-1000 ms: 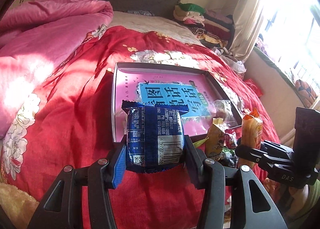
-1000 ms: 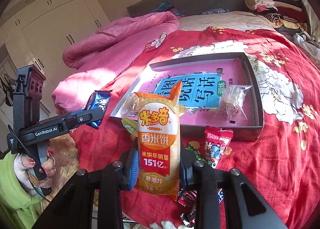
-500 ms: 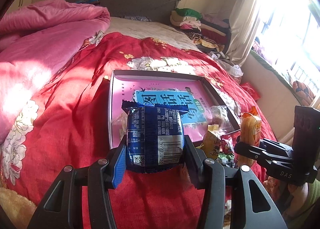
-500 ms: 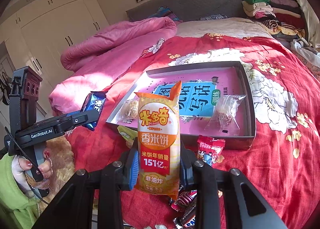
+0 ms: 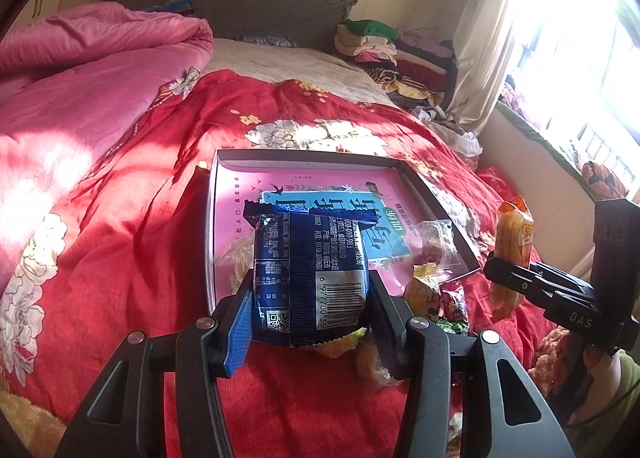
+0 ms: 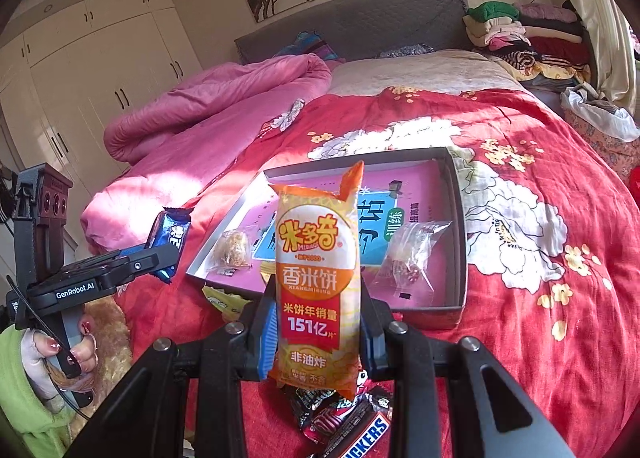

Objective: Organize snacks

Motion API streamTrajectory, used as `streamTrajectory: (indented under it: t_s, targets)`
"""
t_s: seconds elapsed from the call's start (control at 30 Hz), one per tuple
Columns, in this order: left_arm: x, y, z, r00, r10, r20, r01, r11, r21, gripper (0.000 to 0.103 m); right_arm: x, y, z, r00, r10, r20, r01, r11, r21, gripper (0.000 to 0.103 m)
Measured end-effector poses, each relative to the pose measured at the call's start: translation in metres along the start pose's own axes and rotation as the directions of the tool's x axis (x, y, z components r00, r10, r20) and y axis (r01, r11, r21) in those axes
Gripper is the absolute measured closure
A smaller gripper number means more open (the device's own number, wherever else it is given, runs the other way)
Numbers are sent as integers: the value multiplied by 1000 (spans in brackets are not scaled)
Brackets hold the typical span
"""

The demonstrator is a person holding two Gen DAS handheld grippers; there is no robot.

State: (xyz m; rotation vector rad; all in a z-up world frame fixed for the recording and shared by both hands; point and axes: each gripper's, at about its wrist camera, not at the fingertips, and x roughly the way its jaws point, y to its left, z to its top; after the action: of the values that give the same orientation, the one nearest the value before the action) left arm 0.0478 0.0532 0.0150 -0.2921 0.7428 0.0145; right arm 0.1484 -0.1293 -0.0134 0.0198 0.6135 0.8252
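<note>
Left gripper [image 5: 310, 310] jaws clamp a blue snack packet [image 5: 310, 266] above the tray [image 5: 212, 217].

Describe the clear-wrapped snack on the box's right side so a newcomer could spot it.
On the red floral bedspread lies a shallow grey box lined pink. Near its right wall rests a clear packet with reddish-brown pieces inside, unlike the pale, crumbly snack at the left.

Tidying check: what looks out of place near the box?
Nothing is spilled or torn. The odd part is that wrapped snacks lie loose on the red bedspread in front of the box, which holds only two clear-wrapped pieces.
</note>
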Motion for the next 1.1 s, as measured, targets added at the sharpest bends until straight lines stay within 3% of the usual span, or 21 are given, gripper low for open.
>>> streamTrajectory:
  t_s: [1.1]
  targets:
    - [40, 0, 18, 1000, -4, -7, 4, 1000, 25, 50, 20, -23, 37, 998, -46, 52, 45, 999, 30, 70]
